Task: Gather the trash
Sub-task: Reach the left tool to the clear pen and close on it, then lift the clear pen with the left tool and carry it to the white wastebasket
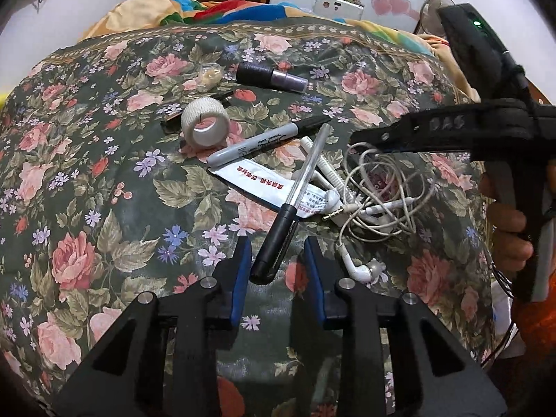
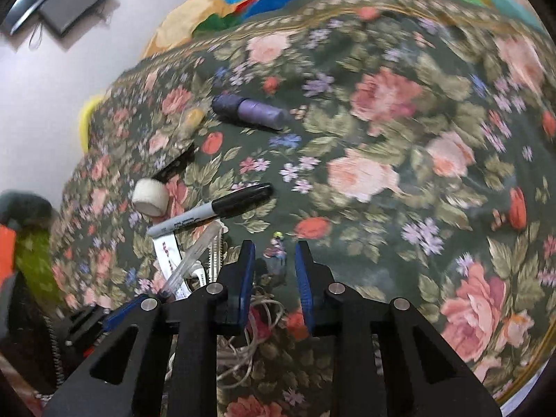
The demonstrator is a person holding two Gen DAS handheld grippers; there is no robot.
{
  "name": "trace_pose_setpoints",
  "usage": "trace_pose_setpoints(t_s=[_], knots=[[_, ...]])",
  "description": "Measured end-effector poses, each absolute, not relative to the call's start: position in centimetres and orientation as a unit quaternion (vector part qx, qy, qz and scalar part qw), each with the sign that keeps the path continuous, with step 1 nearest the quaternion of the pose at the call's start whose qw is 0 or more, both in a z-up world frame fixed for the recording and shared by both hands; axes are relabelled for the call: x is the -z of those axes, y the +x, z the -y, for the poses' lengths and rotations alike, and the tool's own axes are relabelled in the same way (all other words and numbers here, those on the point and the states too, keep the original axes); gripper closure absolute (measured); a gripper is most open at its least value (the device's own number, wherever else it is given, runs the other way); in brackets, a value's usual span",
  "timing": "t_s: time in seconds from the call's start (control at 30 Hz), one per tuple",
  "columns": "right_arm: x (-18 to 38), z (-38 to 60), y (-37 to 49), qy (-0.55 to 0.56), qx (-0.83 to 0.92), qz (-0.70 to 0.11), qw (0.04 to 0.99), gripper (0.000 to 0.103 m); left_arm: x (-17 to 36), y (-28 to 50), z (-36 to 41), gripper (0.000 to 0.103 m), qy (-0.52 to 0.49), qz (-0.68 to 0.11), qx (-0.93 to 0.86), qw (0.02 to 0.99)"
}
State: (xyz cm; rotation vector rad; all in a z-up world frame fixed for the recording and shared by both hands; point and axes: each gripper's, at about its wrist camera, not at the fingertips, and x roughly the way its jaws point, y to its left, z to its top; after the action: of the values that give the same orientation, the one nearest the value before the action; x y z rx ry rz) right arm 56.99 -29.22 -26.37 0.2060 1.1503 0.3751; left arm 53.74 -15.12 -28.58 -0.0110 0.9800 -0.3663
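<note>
Clutter lies on a floral bedspread [image 1: 87, 180]. My left gripper [image 1: 278, 260] is open just above the black cap end of a clear pen [image 1: 295, 201], which lies across a white sachet with red print [image 1: 264, 180]. A grey marker [image 1: 264, 140], a roll of white tape [image 1: 205, 123], a purple tube [image 1: 271, 76] and tangled white earphones [image 1: 378, 187] lie around. My right gripper [image 2: 274, 260] is open, empty, and hovers over the earphones [image 2: 253, 326]; it shows in the left wrist view [image 1: 354, 137]. The right wrist view, blurred, also shows the marker [image 2: 212, 210], tape [image 2: 151, 196] and tube [image 2: 250, 111].
A small clear bag with something yellowish [image 1: 210, 74] lies by the purple tube. A thin dark stick [image 1: 194, 104] lies behind the tape. A colourful blanket [image 1: 215, 7] is bunched at the bed's far side. A white wall [image 2: 52, 87] is left of the bed.
</note>
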Motion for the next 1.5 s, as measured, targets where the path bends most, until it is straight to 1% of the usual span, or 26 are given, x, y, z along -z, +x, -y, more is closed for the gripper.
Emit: trace_pose_setpoints(t_s=[0.17, 0.23, 0.3, 0.37, 0.4, 0.43, 0.5, 0.83, 1.13, 1.17, 1.23, 1.3, 1.5], knots=[[26.7, 27.6, 56.4, 0.015, -0.167, -0.530, 0.832, 0.083, 28.6, 54.4, 15.0, 0.072, -0.003, -0.470, 0.175, 0.865], [26.7, 27.2, 56.0, -0.014, -0.156, -0.520, 0.840, 0.093, 28.7, 54.6, 15.1, 0.072, -0.008, -0.467, 0.176, 0.866], [26.8, 27.0, 55.7, -0.039, -0.147, -0.511, 0.846, 0.098, 28.7, 54.6, 15.2, 0.072, -0.013, -0.464, 0.174, 0.868], [26.7, 27.2, 55.8, -0.042, -0.143, -0.513, 0.845, 0.099, 28.7, 54.5, 15.4, 0.073, -0.005, -0.462, 0.167, 0.871], [26.4, 27.2, 55.8, -0.040, -0.142, -0.512, 0.846, 0.099, 28.7, 54.4, 15.5, 0.079, 0.002, -0.461, 0.164, 0.872], [26.1, 27.3, 55.8, -0.038, -0.140, -0.509, 0.848, 0.099, 28.6, 54.2, 15.6, 0.082, 0.011, -0.460, 0.160, 0.873], [24.8, 27.9, 55.5, -0.029, -0.136, -0.497, 0.856, 0.099, 28.6, 53.8, 15.5, 0.090, 0.013, -0.464, 0.163, 0.871], [15.1, 30.3, 53.0, 0.006, -0.124, -0.412, 0.903, 0.099, 28.5, 50.8, 14.8, 0.090, -0.001, -0.486, 0.144, 0.862], [10.4, 30.9, 50.6, 0.010, -0.131, -0.378, 0.917, 0.099, 28.4, 48.1, 15.0, 0.090, 0.017, -0.507, 0.131, 0.852], [10.2, 30.8, 50.3, 0.009, -0.133, -0.375, 0.918, 0.099, 28.4, 48.0, 15.2, 0.089, 0.025, -0.510, 0.129, 0.850], [9.4, 30.8, 49.4, 0.001, -0.133, -0.365, 0.921, 0.099, 28.4, 47.8, 15.5, 0.085, 0.039, -0.514, 0.129, 0.847], [8.7, 30.8, 48.7, -0.005, -0.134, -0.357, 0.925, 0.099, 28.4, 47.7, 15.8, 0.076, 0.045, -0.518, 0.130, 0.844], [8.1, 31.3, 47.3, -0.002, -0.140, -0.352, 0.926, 0.099, 28.6, 48.2, 16.2, 0.075, 0.053, -0.503, 0.126, 0.853]])
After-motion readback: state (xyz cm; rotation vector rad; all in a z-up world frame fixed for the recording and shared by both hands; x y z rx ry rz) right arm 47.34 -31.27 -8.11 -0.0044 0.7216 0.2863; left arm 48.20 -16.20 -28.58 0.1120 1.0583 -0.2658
